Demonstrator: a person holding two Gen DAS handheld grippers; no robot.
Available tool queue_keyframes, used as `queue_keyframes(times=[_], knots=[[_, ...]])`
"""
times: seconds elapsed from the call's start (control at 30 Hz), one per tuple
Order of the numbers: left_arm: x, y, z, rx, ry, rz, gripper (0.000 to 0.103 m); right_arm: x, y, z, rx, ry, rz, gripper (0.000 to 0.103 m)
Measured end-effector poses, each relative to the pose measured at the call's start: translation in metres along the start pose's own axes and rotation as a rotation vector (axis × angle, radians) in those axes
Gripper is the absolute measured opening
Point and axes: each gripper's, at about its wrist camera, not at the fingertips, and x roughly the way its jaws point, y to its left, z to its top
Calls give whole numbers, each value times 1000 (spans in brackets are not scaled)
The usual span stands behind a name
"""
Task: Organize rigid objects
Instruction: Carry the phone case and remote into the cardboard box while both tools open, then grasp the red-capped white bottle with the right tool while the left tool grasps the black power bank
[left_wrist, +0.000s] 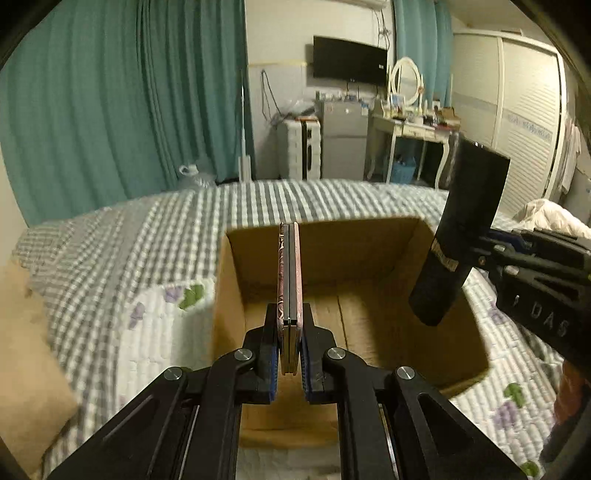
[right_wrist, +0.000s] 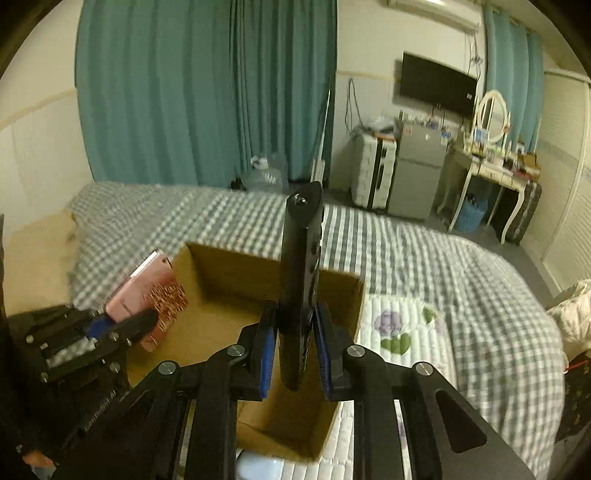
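Above the open cardboard box (left_wrist: 369, 258) at frame centre, the left gripper (left_wrist: 290, 354) clamps a pink case (left_wrist: 290, 273) and the right gripper (right_wrist: 295, 350) a black remote (right_wrist: 301, 280), both apparently mid-delivery and next needing lowering and release.

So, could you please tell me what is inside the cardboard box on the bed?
The cardboard box shows only its bare brown floor and flaps; nothing visible lies inside. The left tool, its pink flat case and the right tool's black remote cover part of the floor.

The matte black plastic left gripper (left_wrist: 290, 343) and right gripper (right_wrist: 293, 347) are showing blue ribbed pads (left_wrist: 305, 363), round silver screws (left_wrist: 336, 353), slotted linkage arms and raised lettering.
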Motion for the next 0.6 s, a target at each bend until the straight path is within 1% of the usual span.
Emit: queue_keyframes(times=[0.07, 0.13, 0.23, 0.3, 0.37, 0.4, 0.43, 0.47, 0.5, 0.53, 0.57, 0.6], knots=[[14, 0, -4, -1, 17, -9, 10, 21, -4, -9, 3, 28, 5, 19], [26, -2, -9, 11, 28, 1, 10, 38, -6, -17, 3, 48, 14, 19], [40, -4, -14, 8, 50, -10, 10, 56, -10, -26, 11, 68, 21, 19], [46, -6, -15, -1, 67, -28, 10, 62, -13, -27, 15, 73, 28, 19], [48, -5, -14, -14, 93, -37, 12, 64, -13, -24, 12, 52, 42, 20], [47, -5, -13, -20, 96, -40, 18, 63, -13, -21, 9, 44, 57, 20], [43, -6, -11, -23, 92, -38, 23, 59, -13, -15, 8, 27, 63, 26], [36, -5, -8, -26, 77, -27, 42, 55, -12, -11, 6, 10, 48, 44], [28, -4, -6, -27, 58, -18, 65, 49, -12, -5, 4, -6, 32, 54], [15, -4, -2, -26, 26, -8, 73, 39, -13, 3, 9, -28, 20, 64], [4, -3, 1, -21, -3, -2, 77, 30, -14, 8, 15, -50, 19, 64], [-7, -2, 3, -14, -21, 5, 78, 17, -16, 15, 26, -73, 25, 64]])
